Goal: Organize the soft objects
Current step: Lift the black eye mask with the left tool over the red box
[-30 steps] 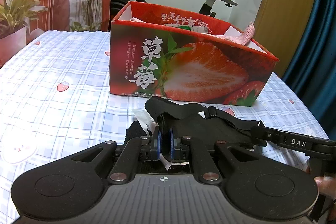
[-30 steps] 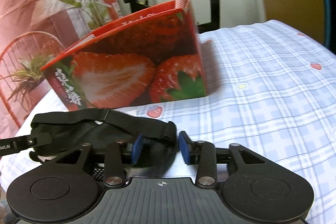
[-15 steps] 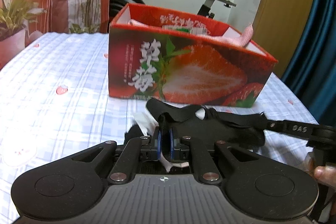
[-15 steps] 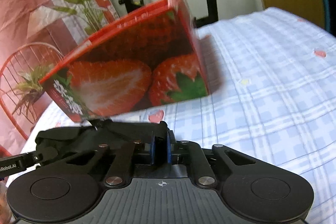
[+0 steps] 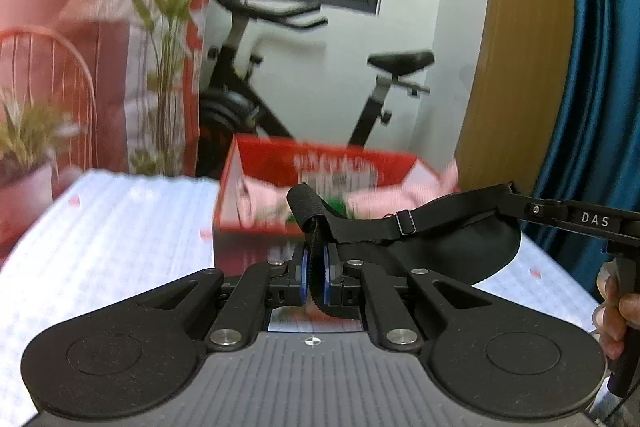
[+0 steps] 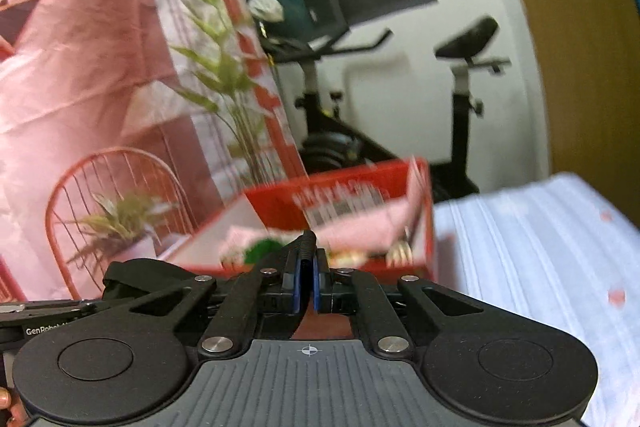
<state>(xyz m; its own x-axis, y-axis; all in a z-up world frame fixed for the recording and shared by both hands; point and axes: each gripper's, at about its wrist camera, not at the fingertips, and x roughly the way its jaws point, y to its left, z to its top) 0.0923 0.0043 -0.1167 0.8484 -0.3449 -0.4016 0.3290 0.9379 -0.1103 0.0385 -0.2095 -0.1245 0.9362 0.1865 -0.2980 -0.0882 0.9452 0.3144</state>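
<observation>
A black fabric item with straps point(image 5: 452, 247) hangs in the air between both grippers. My left gripper point(image 5: 315, 269) is shut on one strap end of it. My right gripper point(image 6: 305, 277) is shut on the other edge point(image 6: 306, 247); its tip also shows at the right of the left wrist view point(image 5: 532, 209). The open red strawberry box point(image 5: 320, 163) stands just ahead and below, holding pink cloth point(image 5: 260, 199) and other soft items. It also shows in the right wrist view point(image 6: 348, 195).
A bed with a blue checked sheet point(image 5: 112, 227) carries the box. An exercise bike point(image 5: 280, 95) stands behind it. A potted plant and red wire chair point(image 6: 112, 219) stand at the left. A blue curtain point(image 5: 592, 67) hangs at the right.
The right gripper closed on the black item. Both grippers then lifted it off the bed to above the box's rim, so the box's inside now shows.
</observation>
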